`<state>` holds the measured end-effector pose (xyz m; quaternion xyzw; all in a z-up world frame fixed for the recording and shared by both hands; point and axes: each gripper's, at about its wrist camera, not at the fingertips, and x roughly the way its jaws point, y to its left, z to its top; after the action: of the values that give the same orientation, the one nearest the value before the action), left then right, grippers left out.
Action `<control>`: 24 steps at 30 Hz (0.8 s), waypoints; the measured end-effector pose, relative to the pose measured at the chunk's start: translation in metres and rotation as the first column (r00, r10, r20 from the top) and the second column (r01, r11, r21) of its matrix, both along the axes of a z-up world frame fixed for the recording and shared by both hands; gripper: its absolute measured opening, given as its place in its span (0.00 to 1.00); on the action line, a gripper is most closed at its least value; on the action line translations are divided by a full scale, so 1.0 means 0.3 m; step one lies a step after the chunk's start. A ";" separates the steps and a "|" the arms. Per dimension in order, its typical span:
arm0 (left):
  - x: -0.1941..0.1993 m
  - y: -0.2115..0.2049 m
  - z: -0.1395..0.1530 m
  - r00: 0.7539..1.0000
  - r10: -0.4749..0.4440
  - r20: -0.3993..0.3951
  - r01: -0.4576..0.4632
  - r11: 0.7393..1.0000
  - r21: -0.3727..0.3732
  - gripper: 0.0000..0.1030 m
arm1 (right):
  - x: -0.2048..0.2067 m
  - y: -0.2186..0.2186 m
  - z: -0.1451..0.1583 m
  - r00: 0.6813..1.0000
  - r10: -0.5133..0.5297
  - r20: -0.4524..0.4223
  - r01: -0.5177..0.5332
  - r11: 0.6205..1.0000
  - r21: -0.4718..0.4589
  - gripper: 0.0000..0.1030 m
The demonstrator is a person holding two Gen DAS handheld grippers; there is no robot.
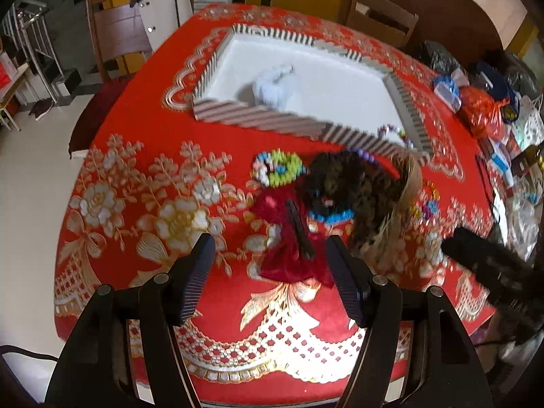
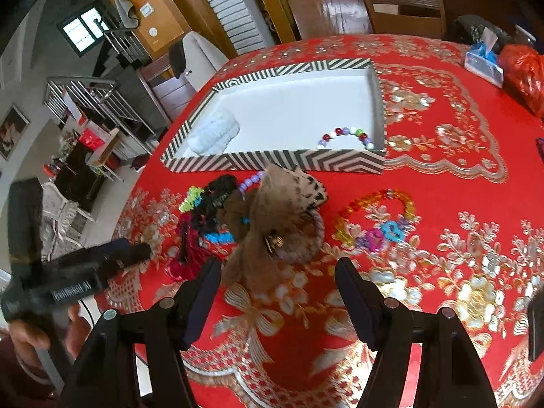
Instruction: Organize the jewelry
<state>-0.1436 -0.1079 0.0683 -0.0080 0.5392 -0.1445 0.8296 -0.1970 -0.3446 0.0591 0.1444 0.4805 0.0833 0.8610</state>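
Observation:
A heap of hair ties and bead bracelets lies on the red tablecloth in front of a striped tray (image 1: 258, 119) (image 2: 272, 164). In the heap are a dark red velvet scrunchie (image 1: 282, 248), a green bead bracelet (image 1: 282, 166), a blue bead bracelet (image 1: 331, 217) and a brown furry scrunchie (image 2: 268, 227). A rainbow bracelet (image 2: 377, 217) lies to the right. The tray holds a white scrunchie (image 2: 214, 129) and a round-bead bracelet (image 2: 346, 135). My left gripper (image 1: 272, 265) hovers open over the red scrunchie. My right gripper (image 2: 278, 282) hovers open just short of the brown scrunchie. Neither holds anything.
Bags, a tissue pack (image 2: 484, 59) and a red plastic bag (image 2: 523, 71) crowd the table's far right. Wooden chairs (image 2: 401, 10) stand behind the table. The table edge drops to the floor at the left (image 1: 78, 156). A hand (image 2: 30, 336) holds the left gripper.

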 end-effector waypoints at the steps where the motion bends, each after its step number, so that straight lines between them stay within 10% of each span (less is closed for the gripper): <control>1: 0.000 -0.002 -0.007 1.000 -0.004 -0.003 0.004 1.000 0.004 0.65 | 0.007 0.006 -0.001 1.000 0.006 -0.003 -0.006 1.000 -0.010 0.66; 16: 0.104 -0.091 -0.124 0.998 -0.029 -0.050 0.029 1.000 0.008 0.64 | 0.124 0.039 -0.043 0.999 0.023 -0.048 -0.025 0.999 -0.034 0.56; 22: 0.130 -0.098 -0.150 0.997 -0.054 -0.049 0.056 0.998 0.037 0.18 | 0.184 0.072 -0.097 0.995 0.044 -0.085 -0.045 0.999 -0.016 0.44; 24: 0.137 -0.077 -0.147 0.997 -0.052 -0.052 0.054 0.998 0.038 0.17 | 0.204 0.085 -0.123 0.994 0.059 -0.097 -0.060 0.998 -0.016 0.31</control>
<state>-0.1025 -0.1308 0.0244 0.0189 0.5630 -0.1555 0.8115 -0.1359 -0.3189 0.0222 0.1259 0.5264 0.0974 0.8352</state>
